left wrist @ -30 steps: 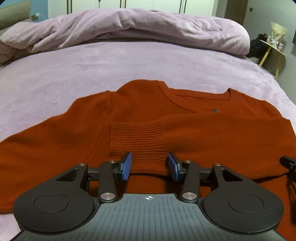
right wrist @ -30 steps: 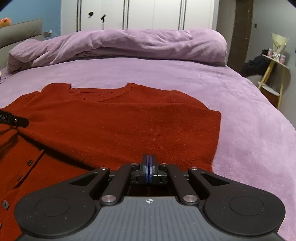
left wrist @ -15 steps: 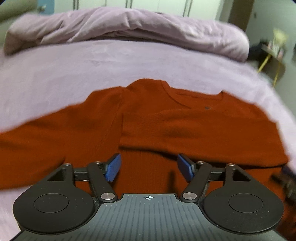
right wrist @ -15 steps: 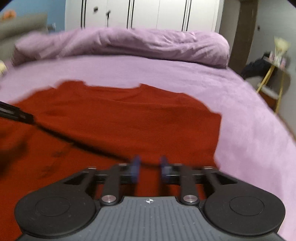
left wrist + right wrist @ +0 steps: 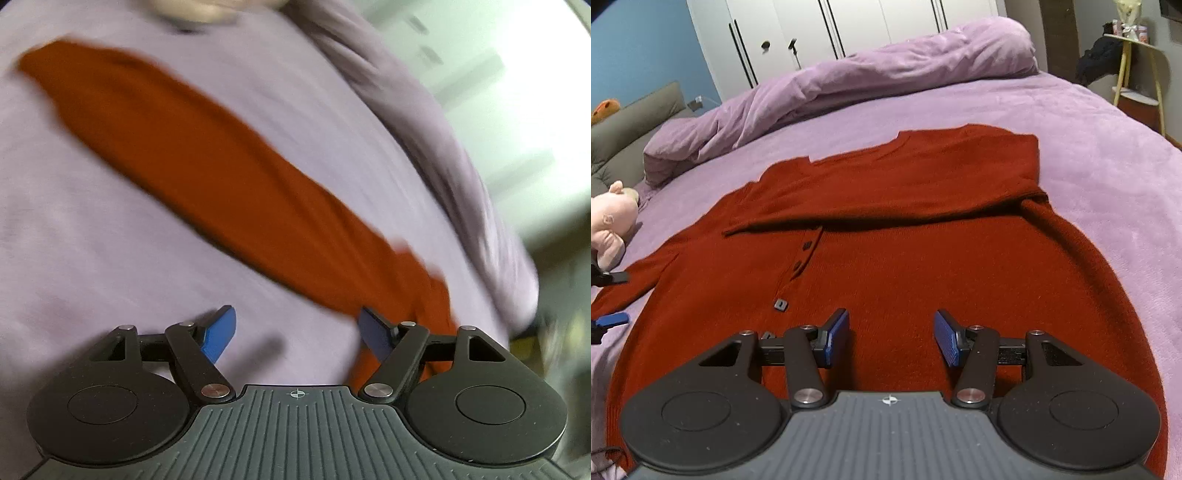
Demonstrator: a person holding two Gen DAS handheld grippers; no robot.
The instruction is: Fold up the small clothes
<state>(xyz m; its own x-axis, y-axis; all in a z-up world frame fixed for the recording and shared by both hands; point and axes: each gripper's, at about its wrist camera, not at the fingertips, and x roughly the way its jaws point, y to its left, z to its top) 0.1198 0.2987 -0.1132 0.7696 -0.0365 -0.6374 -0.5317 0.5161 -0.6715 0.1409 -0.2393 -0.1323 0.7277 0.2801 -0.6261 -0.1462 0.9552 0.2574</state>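
Left wrist view: the picture is smeared and tilted. The left tongs (image 5: 295, 334) stand with their blue pads (image 5: 220, 334) wide apart and nothing between them; only the lilac bed cover (image 5: 92, 240) lies under the gap. A long sleeve (image 5: 207, 166) of the rust-red cardigan stretches flat on the cover from the upper left down to the lower right, where it passes just behind the right-hand pad. A bunched lilac duvet (image 5: 424, 122) runs along the upper right.

Right wrist view: the right tongs (image 5: 891, 338) hover over the lower front of the cardigan (image 5: 923, 266), their jaws opening, pads apart and gripping nothing; red knit shows in the gap. The cardigan lies spread flat on the bed cover (image 5: 1108, 147), collar toward the far side, with its other sleeve folded across the chest. A row of dark buttons (image 5: 780, 305) runs down the front, left of the tongs. At the far left edge the tips of the left tongs (image 5: 607, 299) show near the outstretched sleeve's end, one blue pad visible. A pink plush toy (image 5: 611, 221) lies on the bed at the left, beside the duvet (image 5: 849, 81). White wardrobe doors (image 5: 849, 26) stand behind the bed, and a yellow-legged side table (image 5: 1137, 74) stands at the far right.
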